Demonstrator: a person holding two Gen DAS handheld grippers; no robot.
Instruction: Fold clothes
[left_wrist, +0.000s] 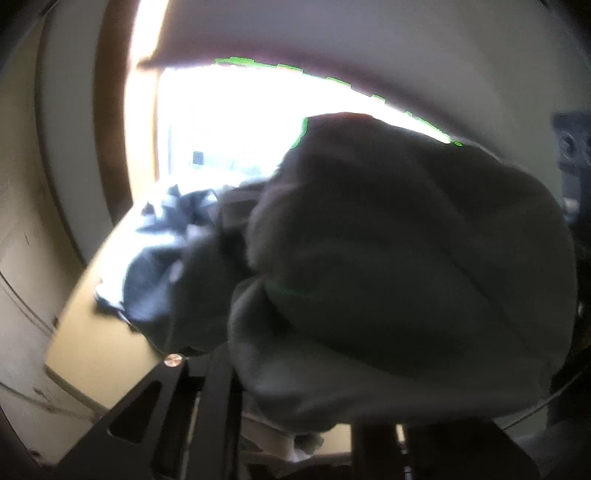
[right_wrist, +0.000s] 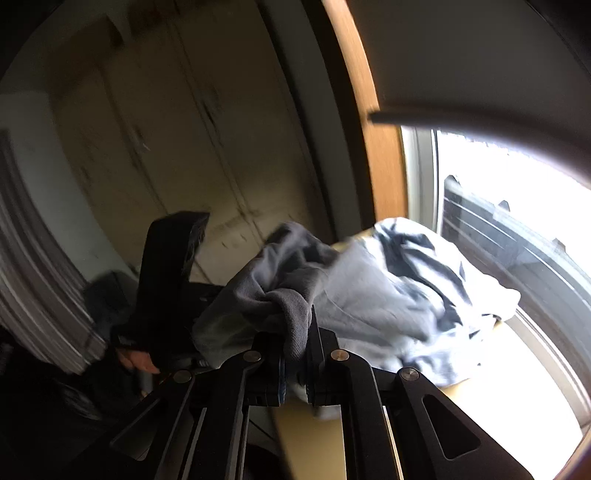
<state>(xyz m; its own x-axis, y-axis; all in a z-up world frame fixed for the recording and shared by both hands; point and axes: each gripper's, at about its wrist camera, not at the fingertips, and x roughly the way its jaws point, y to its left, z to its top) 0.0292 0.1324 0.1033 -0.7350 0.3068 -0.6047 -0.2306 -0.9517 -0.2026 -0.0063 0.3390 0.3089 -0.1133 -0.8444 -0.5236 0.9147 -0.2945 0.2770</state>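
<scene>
A: While the dark grey fleece garment (right_wrist: 280, 295) hangs bunched between us, where exactly do we have it?

B: Our right gripper (right_wrist: 297, 363) is clenched on a rolled grey edge of it, fingers nearly together with cloth pinched between. From there the fabric runs left toward the left gripper (right_wrist: 173, 258), lifted clear of the pale wooden worktop (right_wrist: 491, 373).

A: And our left gripper?

B: In its own view the garment fills everything ahead, and we cannot tell whether its fingers grip it.

A: So the long axis?

B: Roughly gripper to gripper, crumpled, no fold visible. Behind it lies a heap of light blue and dark clothes (right_wrist: 417, 288) on the worktop by the bright window (right_wrist: 517, 192).
</scene>
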